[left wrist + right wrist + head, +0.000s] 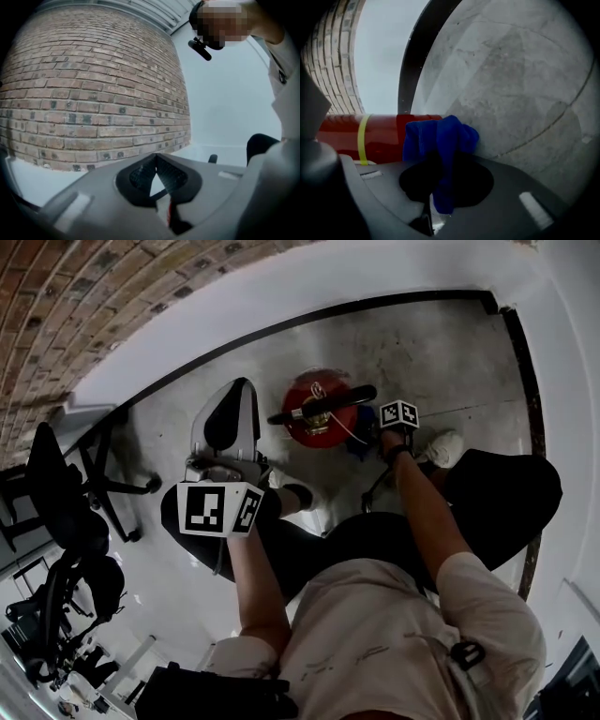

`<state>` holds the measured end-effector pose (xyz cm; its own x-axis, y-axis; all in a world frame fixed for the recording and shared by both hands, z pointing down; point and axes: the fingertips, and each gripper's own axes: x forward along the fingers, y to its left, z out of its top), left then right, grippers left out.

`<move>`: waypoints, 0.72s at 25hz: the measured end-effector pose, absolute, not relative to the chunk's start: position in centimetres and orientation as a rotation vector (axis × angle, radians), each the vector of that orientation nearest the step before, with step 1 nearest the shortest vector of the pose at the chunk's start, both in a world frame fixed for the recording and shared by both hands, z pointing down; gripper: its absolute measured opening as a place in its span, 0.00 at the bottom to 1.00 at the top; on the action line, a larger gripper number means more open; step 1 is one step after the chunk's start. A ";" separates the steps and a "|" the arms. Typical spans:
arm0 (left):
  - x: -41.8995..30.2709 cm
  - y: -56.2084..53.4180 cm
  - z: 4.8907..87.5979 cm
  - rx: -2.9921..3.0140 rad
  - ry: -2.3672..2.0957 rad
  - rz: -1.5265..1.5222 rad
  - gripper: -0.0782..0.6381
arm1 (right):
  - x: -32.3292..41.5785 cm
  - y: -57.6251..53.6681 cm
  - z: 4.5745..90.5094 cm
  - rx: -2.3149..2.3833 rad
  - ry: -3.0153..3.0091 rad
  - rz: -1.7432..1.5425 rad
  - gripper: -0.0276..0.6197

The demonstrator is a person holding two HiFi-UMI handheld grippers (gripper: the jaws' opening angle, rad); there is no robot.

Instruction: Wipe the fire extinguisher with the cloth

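The wiping step appears to be in hand: the right gripper (440, 173) has its jaws pinching the crumpled blue cloth (440, 136) at the right side of the red cylindrical fire extinguisher (319, 413), which stands on the grey concrete floor (511, 84), while the left gripper (156, 161), its jaws pressed together on nothing, points away, so the next move calls for rubbing the cloth along the body.

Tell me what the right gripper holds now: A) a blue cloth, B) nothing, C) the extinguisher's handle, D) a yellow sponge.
A: the right gripper has its jaws shut on the blue cloth, with the red fire extinguisher just behind it.
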<state>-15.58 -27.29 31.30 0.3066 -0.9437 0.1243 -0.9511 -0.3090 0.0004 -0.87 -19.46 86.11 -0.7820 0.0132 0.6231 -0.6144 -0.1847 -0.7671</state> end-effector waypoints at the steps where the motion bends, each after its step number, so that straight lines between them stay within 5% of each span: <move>1: -15.8 -27.6 31.0 2.485 -1.801 0.143 0.11 | -0.5 -20.9 85.4 0.723 -1.688 2.019 0.14; 7: -17.4 -29.3 29.3 2.510 -1.812 0.047 0.11 | 0.6 -36.1 68.0 0.636 -2.223 2.008 0.14; 13: -18.5 -31.3 27.2 2.525 -1.820 -0.075 0.11 | -2.1 -35.7 43.8 -0.214 -2.584 1.736 0.14; 18: -19.1 -31.9 27.3 2.519 -1.816 -0.092 0.11 | -6.3 -29.9 41.2 -0.792 -2.319 1.447 0.14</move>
<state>-19.13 -31.91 27.35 0.3150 -0.9487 -0.0277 -0.9466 -0.3161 0.0632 -6.32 -29.90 41.18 -0.8048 0.5922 -0.0393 0.2957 0.3427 -0.8917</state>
